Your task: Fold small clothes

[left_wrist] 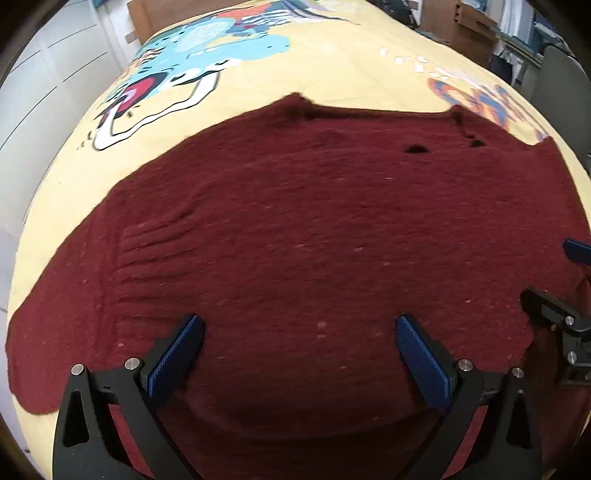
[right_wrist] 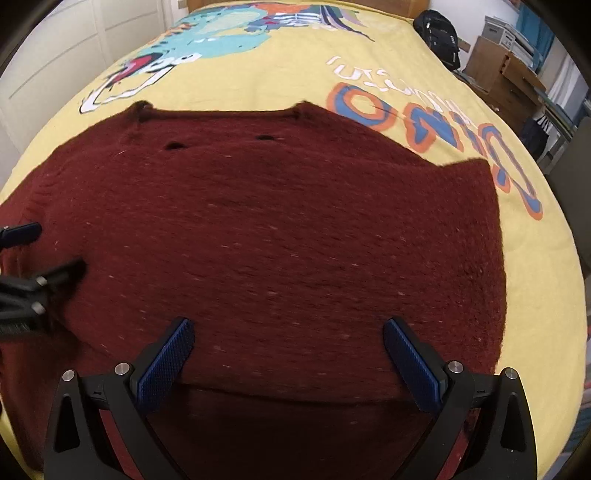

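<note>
A dark red knitted sweater (left_wrist: 303,229) lies spread flat on a yellow bedspread (left_wrist: 332,74), neckline at the far side and sleeves out to both sides. My left gripper (left_wrist: 300,325) hovers over the sweater's near part, open wide, nothing between its blue pads (left_wrist: 173,358). My right gripper (right_wrist: 289,328) also stands open above the same sweater (right_wrist: 277,229), just past a fold edge near its fingers. Each gripper shows at the edge of the other's view: the right gripper (left_wrist: 561,291) at the right, the left gripper (right_wrist: 40,251) at the left.
The bedspread (right_wrist: 295,74) carries a cartoon dinosaur print and orange-blue lettering (right_wrist: 424,122). White cupboard doors (left_wrist: 44,81) stand left of the bed. A black bag (right_wrist: 439,33), cardboard boxes (right_wrist: 498,66) and shelves crowd the far right.
</note>
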The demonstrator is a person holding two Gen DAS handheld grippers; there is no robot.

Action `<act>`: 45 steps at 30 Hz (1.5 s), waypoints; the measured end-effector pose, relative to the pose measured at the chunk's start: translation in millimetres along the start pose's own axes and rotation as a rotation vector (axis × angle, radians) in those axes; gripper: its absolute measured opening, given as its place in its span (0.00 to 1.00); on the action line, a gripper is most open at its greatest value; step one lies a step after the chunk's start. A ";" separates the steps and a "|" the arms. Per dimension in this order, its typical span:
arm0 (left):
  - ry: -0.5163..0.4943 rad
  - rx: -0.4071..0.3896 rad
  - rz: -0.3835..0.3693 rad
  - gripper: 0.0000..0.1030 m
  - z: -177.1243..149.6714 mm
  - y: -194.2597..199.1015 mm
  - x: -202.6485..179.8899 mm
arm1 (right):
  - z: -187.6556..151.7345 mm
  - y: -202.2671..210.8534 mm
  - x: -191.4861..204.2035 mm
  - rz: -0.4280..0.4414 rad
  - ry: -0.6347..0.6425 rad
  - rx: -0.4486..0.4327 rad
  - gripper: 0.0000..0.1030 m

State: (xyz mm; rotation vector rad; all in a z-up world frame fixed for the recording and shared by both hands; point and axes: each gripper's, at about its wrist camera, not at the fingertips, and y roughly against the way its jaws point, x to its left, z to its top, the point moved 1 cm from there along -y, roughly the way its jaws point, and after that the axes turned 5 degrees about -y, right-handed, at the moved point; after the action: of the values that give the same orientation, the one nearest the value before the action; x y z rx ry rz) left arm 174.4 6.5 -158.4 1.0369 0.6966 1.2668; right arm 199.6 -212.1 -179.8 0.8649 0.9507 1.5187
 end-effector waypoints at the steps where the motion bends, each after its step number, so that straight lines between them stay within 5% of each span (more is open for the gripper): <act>1: 0.005 0.000 0.002 0.99 -0.7 0.4 3.5 | -0.7 0.4 -6.6 -0.003 -0.012 -0.006 0.99; 9: 0.034 0.000 -0.011 1.00 -6.4 -0.3 30.7 | -9.4 3.4 -53.7 -0.016 -0.086 -0.026 0.99; 26: 0.038 -0.012 -0.025 0.99 -12.8 3.7 26.8 | -1.2 -3.7 -40.5 -0.036 -0.151 0.025 0.99; 34: 0.062 -0.013 -0.048 0.99 -16.8 38.8 50.5 | 2.9 48.6 -33.6 -0.037 -0.137 -0.033 0.99; 41: 0.272 -0.054 0.026 0.99 -51.5 88.1 134.6 | 2.8 105.5 -6.9 -0.042 -0.060 -0.113 0.99; 45: 0.462 -0.008 0.128 0.99 -84.6 97.9 204.6 | -6.2 118.4 6.4 -0.057 -0.026 -0.122 0.99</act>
State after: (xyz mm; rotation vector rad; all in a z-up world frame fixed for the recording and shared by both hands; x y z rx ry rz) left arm 99.9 223.1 -79.8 0.7948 0.9842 1.6433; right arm 145.1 -216.6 -74.3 0.7623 0.8485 1.4966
